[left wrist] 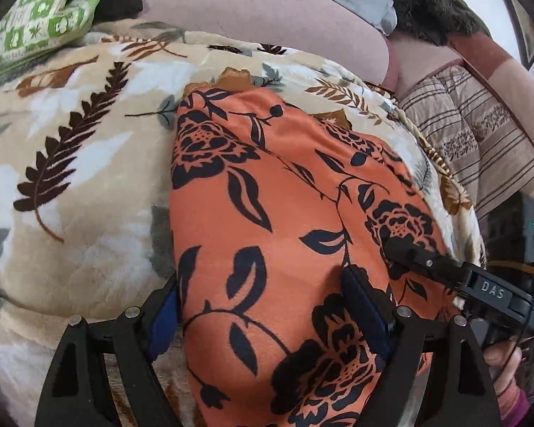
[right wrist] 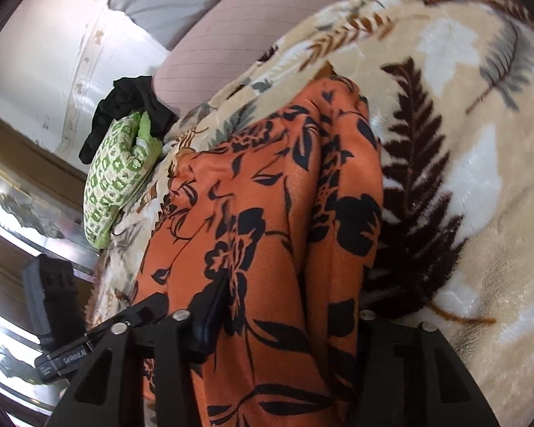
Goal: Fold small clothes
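Left wrist view: left tool (left wrist: 263, 306) wide open astride orange floral garment (left wrist: 267, 213) on leaf-print blanket (left wrist: 71, 142); right tool (right wrist: 288, 323) half-closed around cloth, grip unclear; slippery fabric may slide, spoiling fold.

Only thing I can actually read is "DAS" in raised letters on the black body of my right gripper (left wrist: 391, 249), seen from the left wrist cam. There's also a small white label on my left gripper (right wrist: 149, 306) in the right wrist cam, starts like "Ge…" but it's too blurry to make out.
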Demonstrator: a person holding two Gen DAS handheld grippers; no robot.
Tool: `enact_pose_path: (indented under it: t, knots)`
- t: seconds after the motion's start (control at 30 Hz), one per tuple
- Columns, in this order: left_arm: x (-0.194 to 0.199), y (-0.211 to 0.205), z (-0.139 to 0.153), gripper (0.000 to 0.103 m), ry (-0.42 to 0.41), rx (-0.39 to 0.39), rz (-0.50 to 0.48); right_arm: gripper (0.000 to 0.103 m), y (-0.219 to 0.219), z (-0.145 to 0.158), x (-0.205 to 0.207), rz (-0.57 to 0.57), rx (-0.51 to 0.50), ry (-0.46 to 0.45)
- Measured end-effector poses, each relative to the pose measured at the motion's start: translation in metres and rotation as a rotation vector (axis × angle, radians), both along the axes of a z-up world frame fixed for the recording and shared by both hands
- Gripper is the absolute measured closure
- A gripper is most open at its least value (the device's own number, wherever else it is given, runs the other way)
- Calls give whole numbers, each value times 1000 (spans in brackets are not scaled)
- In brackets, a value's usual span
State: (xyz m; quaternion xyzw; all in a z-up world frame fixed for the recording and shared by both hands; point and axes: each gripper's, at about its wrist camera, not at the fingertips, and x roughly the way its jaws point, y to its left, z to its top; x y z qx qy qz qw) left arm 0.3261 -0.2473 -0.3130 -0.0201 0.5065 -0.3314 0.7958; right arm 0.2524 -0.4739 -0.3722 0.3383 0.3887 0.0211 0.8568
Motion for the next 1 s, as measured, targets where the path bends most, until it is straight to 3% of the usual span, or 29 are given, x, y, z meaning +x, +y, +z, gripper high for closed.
enact_pose_path:
  t: [0.1, 0.17, 0.27, 0.5, 0.7, 0.8, 1.0]
  knots:
    - [2, 6, 3, 30, -6, -29, 32, 59, 9, 9, -2, -2, -64, -16]
    - [5, 9, 7, 51, -25, -29, 40, 60, 15, 16, -3, -3, -106, -33]
    - [2, 14, 18, 57, -53, -47, 43, 61, 28, 29, -7, -1, -176, -69]
    - [-19, 47, 60, 58, -208, -44, 72, 63, 72, 67, -21, 27, -308, -198]
    - [-28, 102, 77, 58, -266, -40, 138, 63, 109, 90, -27, 66, -291, -303]
    - [-29, 122, 73, 58, -274, -4, 171, 63, 134, 91, -21, 102, -287, -311]
    - [-19, 143, 47, 58, -182, 65, 225, 63, 169, 70, -5, 143, -259, -241]
